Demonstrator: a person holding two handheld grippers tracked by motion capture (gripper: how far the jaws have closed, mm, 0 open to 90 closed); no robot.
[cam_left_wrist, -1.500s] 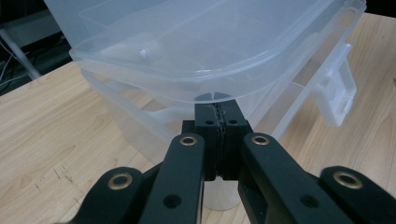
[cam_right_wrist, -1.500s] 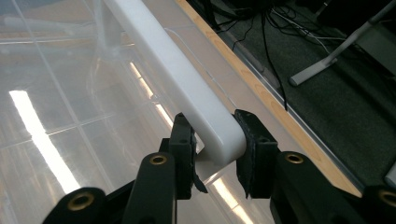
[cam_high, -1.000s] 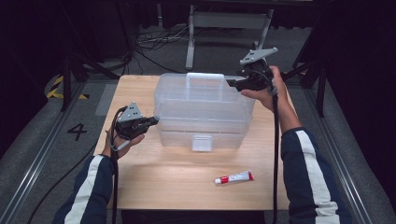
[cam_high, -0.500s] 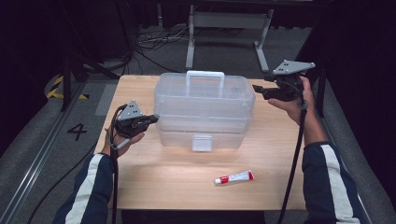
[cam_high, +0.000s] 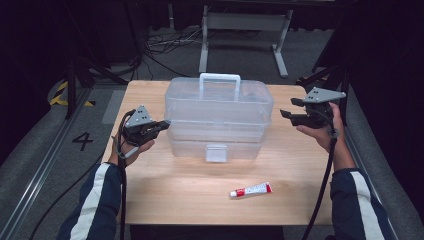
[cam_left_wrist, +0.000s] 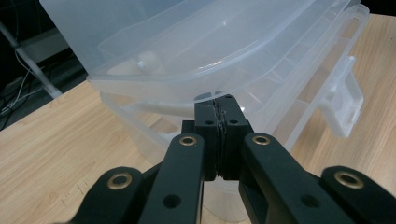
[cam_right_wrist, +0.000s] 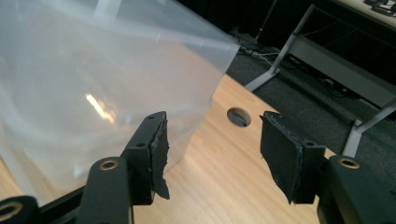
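The clear plastic box (cam_high: 219, 117), standing mid-table, is being steadied at its lid's edge by the clenched left gripper (cam_high: 162, 125), while the right gripper (cam_high: 286, 113), spread wide alongside, is likely being readied for the lid

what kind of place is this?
Likely a lab or recording studio: a lone wooden table on grey carpet, loose cables on the floor, a floor marker "4", dark surroundings.
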